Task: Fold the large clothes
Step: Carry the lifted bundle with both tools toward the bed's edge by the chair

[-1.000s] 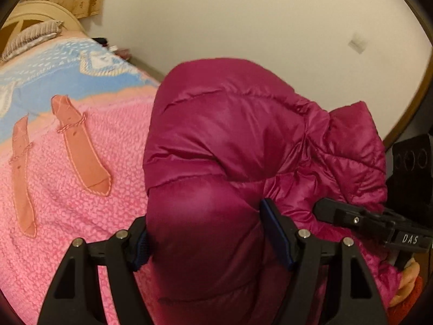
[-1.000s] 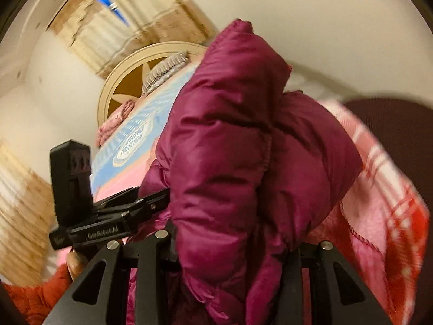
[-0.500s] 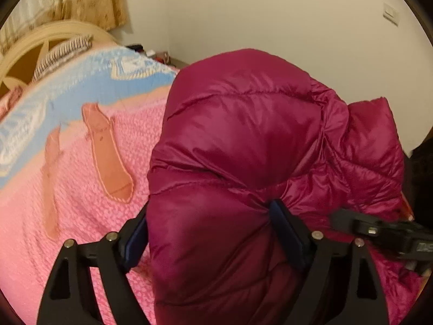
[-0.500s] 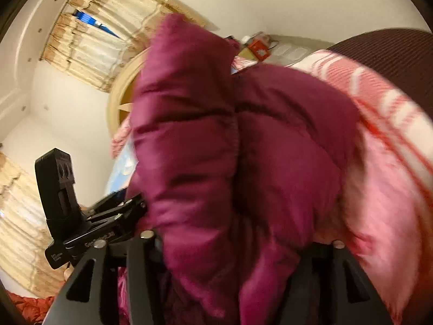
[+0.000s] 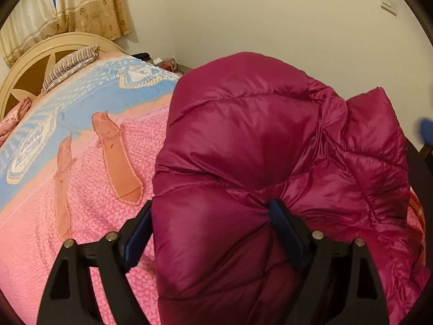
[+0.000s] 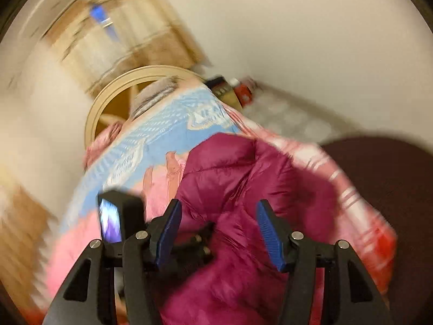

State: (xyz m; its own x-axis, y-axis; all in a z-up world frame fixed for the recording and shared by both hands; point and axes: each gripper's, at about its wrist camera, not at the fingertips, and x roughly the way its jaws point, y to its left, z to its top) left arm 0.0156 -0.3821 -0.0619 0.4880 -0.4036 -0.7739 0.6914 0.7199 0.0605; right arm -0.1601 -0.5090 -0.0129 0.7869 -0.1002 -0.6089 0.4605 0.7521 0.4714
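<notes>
A magenta puffer jacket (image 5: 257, 140) is bunched on the pink bedspread (image 5: 81, 203). My left gripper (image 5: 208, 227) is shut on a thick fold of the jacket, whose padding bulges up between the blue pads (image 5: 281, 222). In the blurred right wrist view the jacket (image 6: 243, 184) lies on the bed below my right gripper (image 6: 217, 227). The right gripper is open and empty, its blue pads (image 6: 266, 227) apart above the jacket. The left gripper's body (image 6: 119, 216) shows at lower left of that view.
The bed has a blue and pink cover (image 5: 67, 113), a cream headboard (image 5: 32, 62) and a striped pillow (image 5: 67, 65). A curtain (image 5: 89, 8) hangs behind. A bedside table with small items (image 5: 162, 62) stands by the wall. A dark round seat (image 6: 392, 178) is right of the bed.
My right gripper has let go of the jacket, opened and pulled back above it. The jacket has dropped onto the bed on that side. My left gripper keeps its hold.
</notes>
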